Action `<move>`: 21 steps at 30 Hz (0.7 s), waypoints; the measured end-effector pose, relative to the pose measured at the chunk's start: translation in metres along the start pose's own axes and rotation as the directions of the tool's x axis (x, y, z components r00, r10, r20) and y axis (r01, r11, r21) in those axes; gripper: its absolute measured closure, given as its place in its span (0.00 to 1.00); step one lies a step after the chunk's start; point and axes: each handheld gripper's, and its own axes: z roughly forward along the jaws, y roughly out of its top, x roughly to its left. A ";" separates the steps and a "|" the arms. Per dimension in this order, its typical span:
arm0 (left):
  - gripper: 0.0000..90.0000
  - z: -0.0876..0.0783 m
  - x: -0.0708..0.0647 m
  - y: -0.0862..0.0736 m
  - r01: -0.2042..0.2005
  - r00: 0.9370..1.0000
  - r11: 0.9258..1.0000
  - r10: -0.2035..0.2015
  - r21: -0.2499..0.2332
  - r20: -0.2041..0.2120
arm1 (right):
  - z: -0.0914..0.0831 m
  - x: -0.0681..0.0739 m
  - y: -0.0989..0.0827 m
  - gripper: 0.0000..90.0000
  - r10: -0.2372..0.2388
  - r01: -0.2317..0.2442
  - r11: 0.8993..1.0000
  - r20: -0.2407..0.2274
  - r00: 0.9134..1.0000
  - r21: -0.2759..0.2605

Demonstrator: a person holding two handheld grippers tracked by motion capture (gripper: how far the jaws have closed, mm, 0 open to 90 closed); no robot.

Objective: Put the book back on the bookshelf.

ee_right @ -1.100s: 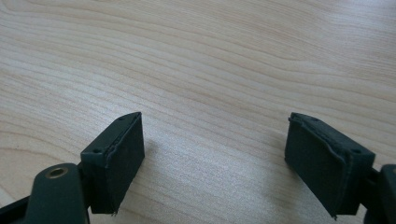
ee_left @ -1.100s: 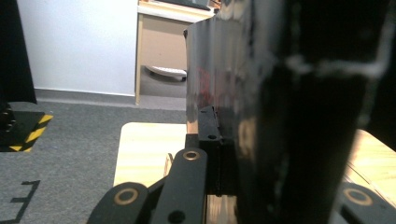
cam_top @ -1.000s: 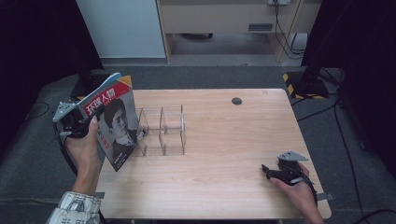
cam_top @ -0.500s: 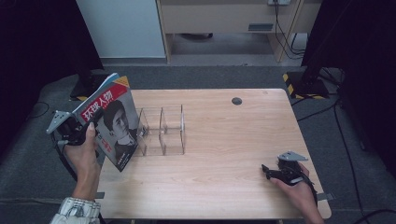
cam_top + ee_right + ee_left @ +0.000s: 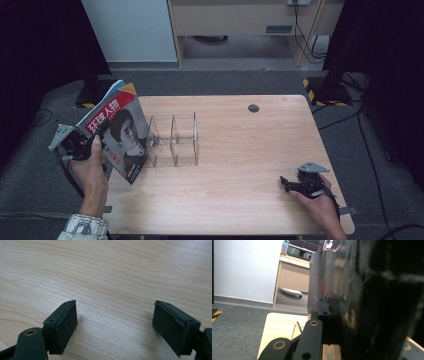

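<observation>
Left gripper [image 5: 92, 136] tight on a magazine [image 5: 122, 131] by the clear rack [image 5: 172, 139]. Right gripper [image 5: 115, 327] wide open over the table [image 5: 240, 150].

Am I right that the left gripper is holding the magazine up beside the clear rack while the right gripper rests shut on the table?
Not quite: the right gripper is open, its jaws spread wide over bare table in the right gripper view. The left gripper does hold the magazine beside the clear rack.

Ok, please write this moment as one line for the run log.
left gripper: shut on magazine, held tilted beside clear divider rack | right gripper: open, low over table, holding nothing
</observation>
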 end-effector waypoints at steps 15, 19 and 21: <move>0.95 0.004 -0.006 -0.006 0.015 0.999 1.000 -0.014 -0.007 0.031 | 0.000 0.000 0.000 0.22 -0.003 0.003 1.000 -0.002 1.000 0.000; 0.95 0.005 -0.005 -0.007 0.017 0.999 1.000 -0.016 -0.007 0.035 | 0.000 0.000 0.000 0.22 -0.004 0.004 1.000 -0.004 1.000 0.000; 0.95 0.005 -0.004 -0.008 0.013 0.999 1.000 -0.013 -0.006 0.037 | 0.000 0.000 0.000 0.22 -0.004 0.004 1.000 -0.003 1.000 0.000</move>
